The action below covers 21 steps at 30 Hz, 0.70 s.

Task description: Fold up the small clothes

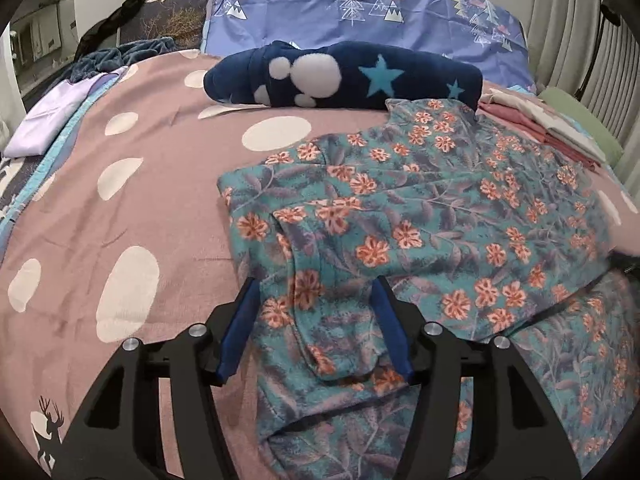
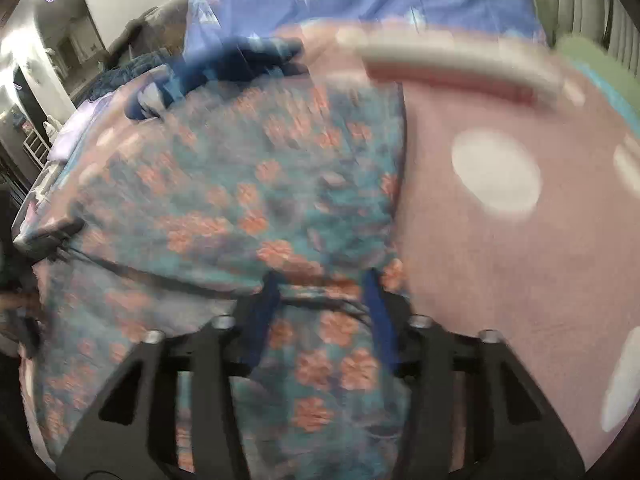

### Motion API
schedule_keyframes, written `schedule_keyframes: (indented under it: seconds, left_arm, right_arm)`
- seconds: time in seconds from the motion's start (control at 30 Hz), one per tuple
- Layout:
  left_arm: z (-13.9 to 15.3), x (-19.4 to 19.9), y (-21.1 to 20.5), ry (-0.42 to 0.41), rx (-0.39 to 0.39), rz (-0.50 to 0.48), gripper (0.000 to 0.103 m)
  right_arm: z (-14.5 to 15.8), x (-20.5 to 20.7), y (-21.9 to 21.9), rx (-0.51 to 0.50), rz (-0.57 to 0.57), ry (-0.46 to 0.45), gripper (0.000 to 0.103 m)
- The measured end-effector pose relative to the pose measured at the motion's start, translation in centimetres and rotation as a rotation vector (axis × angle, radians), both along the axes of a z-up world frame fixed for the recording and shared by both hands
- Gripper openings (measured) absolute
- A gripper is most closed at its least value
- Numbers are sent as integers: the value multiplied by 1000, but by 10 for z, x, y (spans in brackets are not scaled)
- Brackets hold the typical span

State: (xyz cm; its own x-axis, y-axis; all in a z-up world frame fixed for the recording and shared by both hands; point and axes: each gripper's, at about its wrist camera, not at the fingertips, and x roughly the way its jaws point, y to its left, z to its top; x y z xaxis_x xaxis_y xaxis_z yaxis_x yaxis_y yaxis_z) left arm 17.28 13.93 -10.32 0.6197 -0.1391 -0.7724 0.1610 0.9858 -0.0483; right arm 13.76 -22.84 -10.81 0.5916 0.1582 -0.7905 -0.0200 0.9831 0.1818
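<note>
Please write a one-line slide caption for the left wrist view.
Open left gripper above a floral garment spread on a dotted bedsheet.

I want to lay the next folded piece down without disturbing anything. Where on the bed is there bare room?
Bare pink dotted bedspread lies left of the floral garment, in front of the navy star blanket. Another patch lies right of the garment, below the folded stack. It is crowded by the blanket and the stack.
</note>
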Motion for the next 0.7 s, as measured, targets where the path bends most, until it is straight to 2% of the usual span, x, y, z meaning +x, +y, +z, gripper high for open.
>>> schedule_keyframes:
  seconds: [0.07,0.13,0.23,0.33,0.43,0.47,0.5,0.53,0.57,0.6,0.67,0.7]
  left_arm:
    - [6,-3,3,-8,-20,-8,59]
    - [18,-3,9,-38,-84,-21,59]
    - [32,12,8,-48,-160,-47,55]
    - [24,34,-4,11,-101,-48,55]
    - [10,53,-8,75,-64,-21,55]
    - [8,57,-7,76,-64,-20,45]
    - [7,59,-8,73,-65,-24,22]
    - [8,59,-9,59,-58,-29,8]
    - [14,55,-11,21,-59,-49,2]
    - [19,51,-13,-19,-57,-63,2]
    - [38,33,-24,-158,11,-101,2]
    - [42,29,-26,-184,39,-103,2]
  right_arm:
    - [7,-6,-1,7,18,-34,43]
    - [14,-8,-1,15,26,-58,56]
    - [6,-4,-1,20,4,-43,60]
    - [4,-8,5,-8,12,-73,65]
    - [3,-8,7,-17,15,-87,66]
    - [2,-8,6,-6,14,-88,66]
    - [2,-8,4,6,13,-87,66]
    - [1,-8,2,17,12,-87,66]
    - [1,-7,2,22,12,-87,66]
    - [0,-8,1,26,13,-89,67]
    - [0,-8,2,28,16,-92,68]
    - [0,-8,3,27,18,-91,69]
